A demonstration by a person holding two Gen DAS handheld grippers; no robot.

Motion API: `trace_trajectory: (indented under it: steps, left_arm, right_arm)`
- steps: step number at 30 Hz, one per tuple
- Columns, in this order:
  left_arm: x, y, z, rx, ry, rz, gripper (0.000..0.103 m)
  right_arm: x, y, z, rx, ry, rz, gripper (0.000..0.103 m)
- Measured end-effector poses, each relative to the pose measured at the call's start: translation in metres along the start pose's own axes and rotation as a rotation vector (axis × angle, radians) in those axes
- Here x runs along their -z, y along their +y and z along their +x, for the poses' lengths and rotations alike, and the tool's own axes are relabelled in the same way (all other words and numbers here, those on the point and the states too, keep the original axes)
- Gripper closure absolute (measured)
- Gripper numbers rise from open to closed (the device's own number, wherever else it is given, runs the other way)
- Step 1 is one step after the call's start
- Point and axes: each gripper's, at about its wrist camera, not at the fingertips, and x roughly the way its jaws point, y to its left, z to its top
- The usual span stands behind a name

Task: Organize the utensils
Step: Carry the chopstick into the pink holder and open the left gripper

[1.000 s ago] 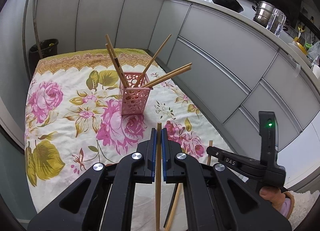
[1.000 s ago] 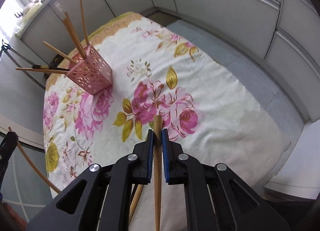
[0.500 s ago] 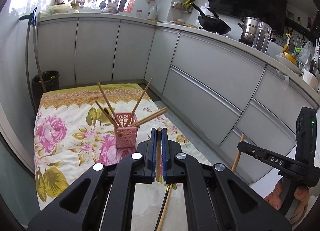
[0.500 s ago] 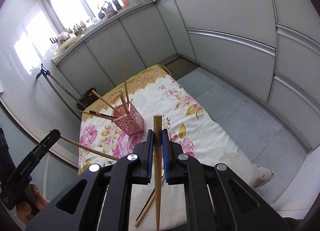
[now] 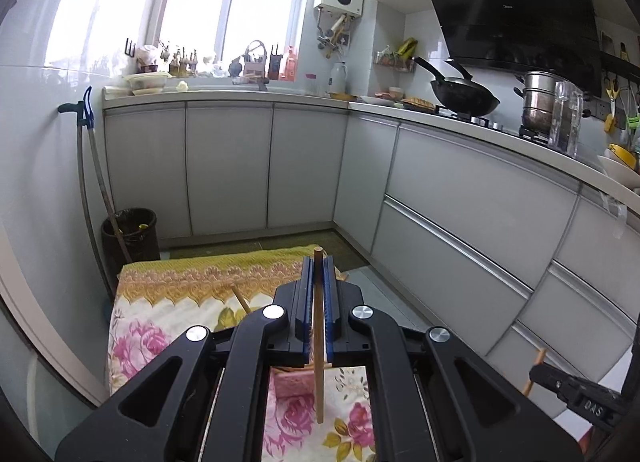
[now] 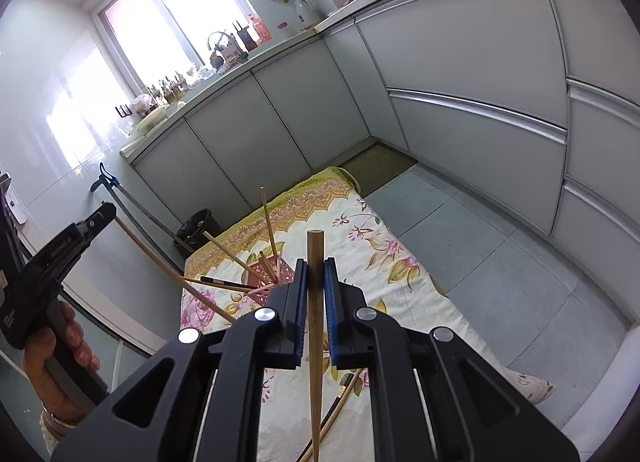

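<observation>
Floral cloth [image 6: 400,282] covers grey-tiled kitchen floor [image 6: 500,254].

bright daylight floods from the window [image 5: 224,2] (blown out), fisheye edges bend and darken.

Bright window [image 5: 224,2] at 12 o'clock; grey cabinets [image 5: 228,166] below; hood [image 5: 508,2] at 2; tiled floor [image 6: 500,246].

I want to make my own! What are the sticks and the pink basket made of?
The stick in the right gripper looks like bare wood or bamboo: tan, matte, faintly streaked. The pink basket is probably plastic: evenly coloured, with regular moulded holes.
</observation>
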Motion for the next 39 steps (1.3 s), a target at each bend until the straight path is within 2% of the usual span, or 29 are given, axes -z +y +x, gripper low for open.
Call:
trace_trajectory:
  steps: [5, 9, 13, 18, 23, 27, 30, 35, 39]
  left_arm:
    - [-0.015, 0.003, 0.036, -0.052, -0.014, -0.008, 0.099]
    - [-0.014, 0.002, 0.069, -0.094, -0.002, 0.012, 0.099]
    - [-0.001, 0.006, 0.104, -0.129, 0.043, 0.014, 0.099]
    - [0.027, 0.013, 0.131, -0.118, 0.142, -0.003, 0.097]
    - [0.039, 0.022, 0.105, -0.091, 0.141, -0.042, 0.095]
    - [0.039, 0.023, 0.065, -0.063, 0.099, -0.066, 0.087]
    - [0.044, 0.026, 0.037, -0.046, 0.096, -0.094, 0.08]
    - [0.064, 0.036, 0.002, -0.079, 0.089, -0.113, 0.08]
    - [0.082, 0.056, -0.01, -0.096, 0.102, -0.167, 0.08]
  right_arm:
    - [-0.006, -0.009, 0.012, 0.011, 0.007, 0.001, 0.094]
    - [-0.009, -0.014, 0.022, 0.022, 0.014, 0.006, 0.094]
    - [-0.01, -0.014, 0.029, 0.03, 0.018, 0.0, 0.094]
    - [-0.01, -0.01, 0.033, 0.019, 0.02, -0.006, 0.094]
    - [-0.013, 0.004, 0.03, -0.01, 0.014, -0.021, 0.094]
    - [-0.019, 0.025, 0.023, -0.052, -0.01, -0.041, 0.094]
    - [-0.026, 0.046, 0.02, -0.08, -0.033, -0.062, 0.094]
    - [-0.045, 0.079, 0.024, -0.128, -0.085, -0.071, 0.094]
    - [-0.066, 0.111, 0.03, -0.148, -0.148, -0.09, 0.094]
